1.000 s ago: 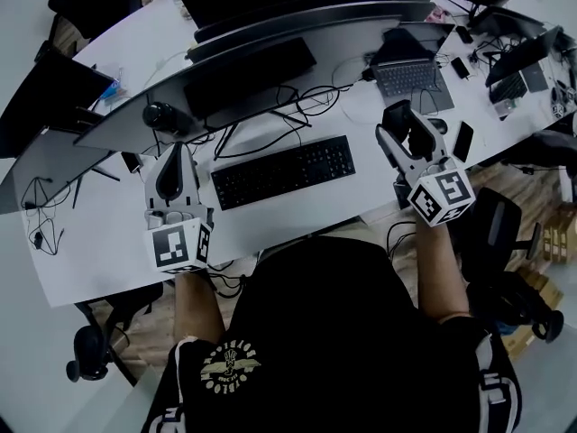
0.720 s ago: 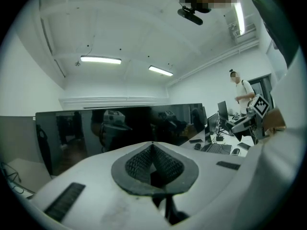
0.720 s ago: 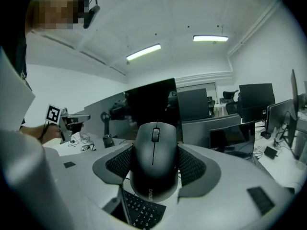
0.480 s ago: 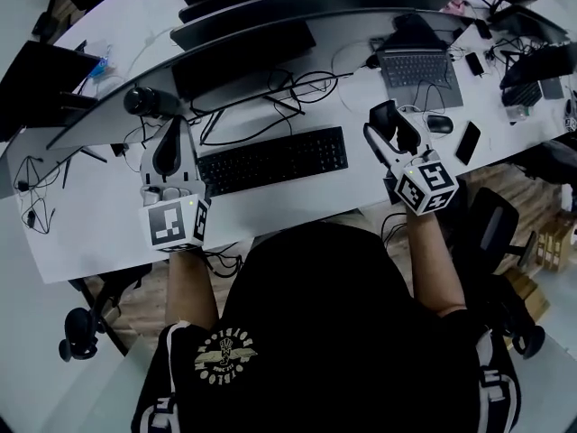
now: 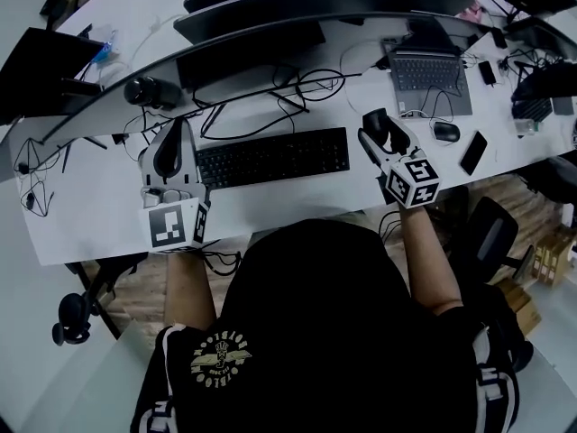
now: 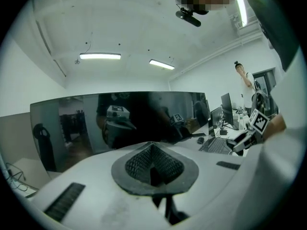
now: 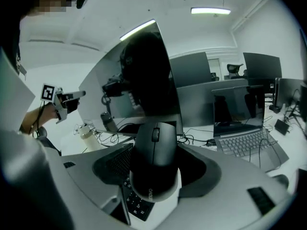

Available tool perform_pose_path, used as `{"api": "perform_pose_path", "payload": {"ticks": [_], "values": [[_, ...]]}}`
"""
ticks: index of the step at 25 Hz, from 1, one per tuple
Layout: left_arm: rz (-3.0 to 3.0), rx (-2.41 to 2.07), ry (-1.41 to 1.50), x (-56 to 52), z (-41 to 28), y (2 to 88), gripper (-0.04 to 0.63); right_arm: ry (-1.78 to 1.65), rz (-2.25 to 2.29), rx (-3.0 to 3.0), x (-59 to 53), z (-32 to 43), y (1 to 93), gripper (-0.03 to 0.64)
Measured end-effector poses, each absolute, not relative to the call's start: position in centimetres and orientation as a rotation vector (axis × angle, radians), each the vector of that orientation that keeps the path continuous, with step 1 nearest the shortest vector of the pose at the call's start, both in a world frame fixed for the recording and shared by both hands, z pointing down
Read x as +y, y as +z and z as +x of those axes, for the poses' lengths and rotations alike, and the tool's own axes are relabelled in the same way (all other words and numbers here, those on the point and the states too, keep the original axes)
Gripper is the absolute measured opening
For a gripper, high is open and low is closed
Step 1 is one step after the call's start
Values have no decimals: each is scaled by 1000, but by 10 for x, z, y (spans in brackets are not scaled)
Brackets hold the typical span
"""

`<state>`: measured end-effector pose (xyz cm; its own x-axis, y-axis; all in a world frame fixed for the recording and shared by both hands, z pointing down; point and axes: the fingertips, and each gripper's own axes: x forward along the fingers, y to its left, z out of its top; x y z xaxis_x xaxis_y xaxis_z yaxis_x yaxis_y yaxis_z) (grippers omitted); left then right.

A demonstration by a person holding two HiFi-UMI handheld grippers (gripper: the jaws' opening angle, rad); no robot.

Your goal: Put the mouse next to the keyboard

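A black mouse (image 7: 154, 152) sits between the jaws of my right gripper (image 7: 156, 169), which is shut on it. In the head view that right gripper (image 5: 375, 126) holds the mouse (image 5: 374, 119) just beyond the right end of the black keyboard (image 5: 270, 157). Keyboard keys (image 7: 135, 204) show right under the mouse. My left gripper (image 5: 170, 154) rests at the keyboard's left end. Its jaws are shut with nothing between them in the left gripper view (image 6: 153, 169).
The white desk (image 5: 297, 197) carries tangled cables (image 5: 270, 97) behind the keyboard and wide dark monitors (image 5: 252, 34). An open laptop (image 5: 428, 69), a second mouse (image 5: 444, 132) and a phone (image 5: 471, 152) lie to the right. A dark round object (image 5: 144, 91) stands behind the left gripper.
My right gripper has carried the mouse leftward, closing the gap to the keyboard's right end. The left gripper has stayed beside the keyboard's left end.
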<state>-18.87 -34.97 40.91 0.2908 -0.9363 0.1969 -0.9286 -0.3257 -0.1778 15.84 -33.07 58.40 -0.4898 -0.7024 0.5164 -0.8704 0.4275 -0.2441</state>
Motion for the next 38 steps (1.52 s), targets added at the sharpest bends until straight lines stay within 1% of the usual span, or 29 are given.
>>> {"api": "perform_pose_path", "payload": {"ticks": [26,32,38], "values": [[-2417,1904,-566,-308,-249,423,2,940,1292,-1971,-296,171,742,287],[-2396,1913,-597,-297,-264,422,2,992,1284,-1893,-288,173,770,287],[-2385,1910,-570,-291,-273,416,2,1058,1320,-1886,-288,174,775,288]]}}
